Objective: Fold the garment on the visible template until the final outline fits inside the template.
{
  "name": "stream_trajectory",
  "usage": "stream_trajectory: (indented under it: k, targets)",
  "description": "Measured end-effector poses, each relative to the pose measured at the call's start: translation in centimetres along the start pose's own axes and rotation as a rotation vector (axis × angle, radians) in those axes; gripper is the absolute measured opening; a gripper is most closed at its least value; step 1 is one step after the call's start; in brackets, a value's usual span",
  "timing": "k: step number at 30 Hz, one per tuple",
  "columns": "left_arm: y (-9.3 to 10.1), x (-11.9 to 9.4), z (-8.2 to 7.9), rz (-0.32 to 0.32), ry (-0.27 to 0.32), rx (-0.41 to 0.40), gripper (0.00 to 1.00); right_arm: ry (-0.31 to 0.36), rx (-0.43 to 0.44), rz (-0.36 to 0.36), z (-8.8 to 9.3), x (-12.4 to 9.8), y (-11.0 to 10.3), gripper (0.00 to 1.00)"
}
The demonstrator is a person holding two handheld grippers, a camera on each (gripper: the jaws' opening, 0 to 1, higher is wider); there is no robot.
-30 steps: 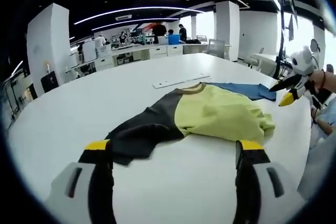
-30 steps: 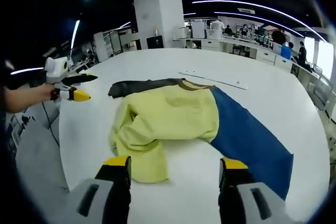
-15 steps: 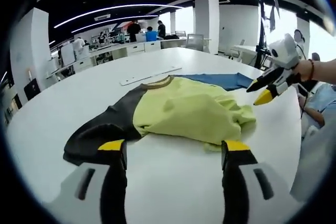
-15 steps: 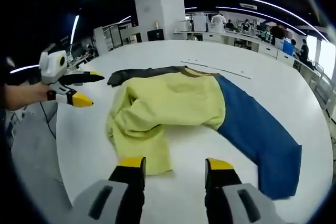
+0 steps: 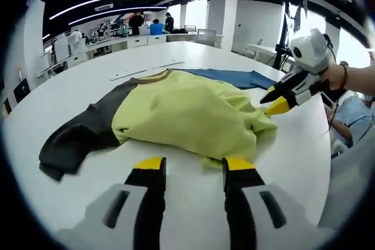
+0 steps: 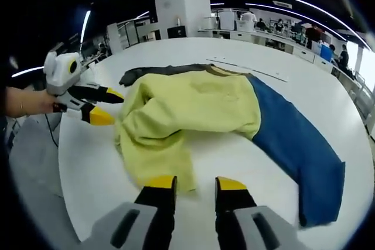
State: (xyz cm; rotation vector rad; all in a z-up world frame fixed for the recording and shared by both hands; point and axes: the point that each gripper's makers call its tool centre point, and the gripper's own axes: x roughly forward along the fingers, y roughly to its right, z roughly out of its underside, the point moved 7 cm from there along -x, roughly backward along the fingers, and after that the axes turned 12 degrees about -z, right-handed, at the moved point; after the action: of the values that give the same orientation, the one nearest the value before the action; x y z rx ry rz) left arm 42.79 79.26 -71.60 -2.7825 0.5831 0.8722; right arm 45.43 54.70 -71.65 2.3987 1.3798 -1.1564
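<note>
Yellow-green, black and blue garment (image 5: 187, 115) lying rumpled on white table (image 5: 88, 80), partly folded.

Left gripper (image 5: 190, 165) low at the near yellow hem, jaws slightly parted, clasping nothing. Right gripper (image 6: 195, 184) likewise narrowly parted, empty, just above the yellow edge. Blue sleeve (image 6: 299, 144) spread to the right gripper view's right; black sleeve (image 5: 70, 141) to the left gripper view's left.

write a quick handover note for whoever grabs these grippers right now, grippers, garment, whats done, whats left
Left gripper: open, holding nothing, at the yellow hem.
Right gripper: open, holding nothing, at the crumpled yellow edge.
Garment: on the white table, yellow body bunched, blue sleeve stretched flat, dark sleeve out the other side.
Thin flat strip lies beyond the collar.
Done: no clean fold visible.
Left: smooth the body, fold sleeves in, fit the template outline.
</note>
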Motion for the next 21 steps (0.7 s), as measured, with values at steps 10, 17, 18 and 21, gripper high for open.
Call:
stream_trajectory:
  k: [10, 17, 18, 21]
  targets:
    - [0.9, 1.0, 0.5, 0.034, -0.053, -0.010, 0.05, 0.003, -0.007, -0.001, -0.1, 1.0, -0.2, 0.10]
    - [0.9, 0.0, 0.4, 0.035, -0.059, -0.003, 0.02, 0.001, -0.030, 0.000, 0.0, 1.1, -0.6, 0.00]
    - [0.8, -0.3, 0.4, 0.031, -0.058, -0.005, 0.02, 0.001, -0.030, 0.000, 0.0, 1.0, -0.6, 0.00]
    - [0.4, -1.5, 0.5, 0.012, -0.051, 0.005, 0.01, 0.008, -0.032, 0.000, 0.0, 0.2, -0.7, 0.00]
